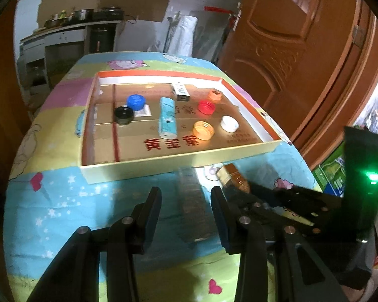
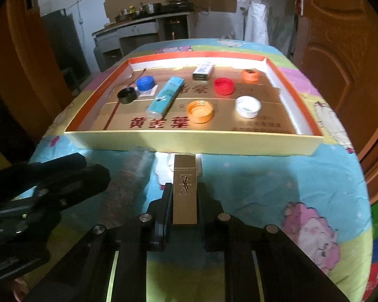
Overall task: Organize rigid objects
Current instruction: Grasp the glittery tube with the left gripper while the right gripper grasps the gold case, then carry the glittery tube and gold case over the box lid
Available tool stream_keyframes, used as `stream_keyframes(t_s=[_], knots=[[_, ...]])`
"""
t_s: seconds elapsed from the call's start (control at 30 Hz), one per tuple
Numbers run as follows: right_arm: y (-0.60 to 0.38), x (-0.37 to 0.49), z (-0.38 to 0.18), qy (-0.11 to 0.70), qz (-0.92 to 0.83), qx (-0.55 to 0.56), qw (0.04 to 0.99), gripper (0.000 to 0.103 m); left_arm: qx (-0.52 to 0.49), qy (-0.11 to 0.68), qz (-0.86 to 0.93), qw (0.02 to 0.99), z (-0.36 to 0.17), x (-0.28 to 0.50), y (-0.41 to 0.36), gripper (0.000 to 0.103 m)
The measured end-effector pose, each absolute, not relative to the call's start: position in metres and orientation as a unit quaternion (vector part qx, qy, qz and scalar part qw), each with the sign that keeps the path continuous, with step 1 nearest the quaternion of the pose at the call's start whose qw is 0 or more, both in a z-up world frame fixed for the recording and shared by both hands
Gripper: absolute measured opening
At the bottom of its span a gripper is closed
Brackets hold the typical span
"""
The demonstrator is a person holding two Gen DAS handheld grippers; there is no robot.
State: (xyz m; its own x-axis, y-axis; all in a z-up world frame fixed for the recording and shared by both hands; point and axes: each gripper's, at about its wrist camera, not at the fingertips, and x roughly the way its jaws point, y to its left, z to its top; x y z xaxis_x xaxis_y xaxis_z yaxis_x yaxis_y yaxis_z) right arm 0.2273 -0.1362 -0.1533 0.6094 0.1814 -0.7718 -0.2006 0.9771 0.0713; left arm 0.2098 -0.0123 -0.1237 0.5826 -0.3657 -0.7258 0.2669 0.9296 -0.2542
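Gold case (image 2: 185,191): slim, square-edged, shiny metal look with an embossed logo; lies on the table near its front edge, just before the tray.
Right tool (image 2: 184,196): black pads clamped on the case's long sides.
Left tool (image 1: 186,201): jaws half apart, astride a blurred dark bar (image 1: 191,206); contact unclear.
Tray (image 2: 189,143): shallow cardboard, orange rim, holding ribbed plastic caps and a blue tube (image 2: 165,95).
Table (image 2: 264,183): soft cartoon-print cloth.

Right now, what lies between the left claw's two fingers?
In the left wrist view, a dark, blurred long box lies on the cloth between the left claw fingers, which stand apart from it, open.
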Motion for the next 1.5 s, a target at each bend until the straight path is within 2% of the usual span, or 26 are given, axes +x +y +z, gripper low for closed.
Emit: stream_keyframes(t_s=[0.37, 0.43, 0.47, 0.7, 1.5], knots=[[-0.179, 0.206, -0.144, 0.414, 0.070, 0.005, 0.908, 0.018, -0.030, 0.452, -0.141, 0.880, -0.150, 0.226, -0.042, 0.039], [-0.181, 0.205, -0.144, 0.414, 0.071, 0.007, 0.908, 0.018, -0.022, 0.448, -0.127, 0.885, -0.151, 0.225, -0.042, 0.024], [-0.181, 0.204, -0.144, 0.413, 0.072, 0.009, 0.908, 0.018, -0.017, 0.445, -0.119, 0.887, -0.151, 0.225, -0.042, 0.021], [-0.182, 0.201, -0.143, 0.411, 0.082, 0.019, 0.908, 0.018, -0.036, 0.441, -0.119, 0.889, -0.149, 0.224, -0.035, 0.020], [-0.169, 0.204, -0.094, 0.363, 0.104, 0.000, 0.926, 0.018, -0.046, 0.387, -0.123, 0.913, -0.083, 0.218, -0.030, 0.020]])
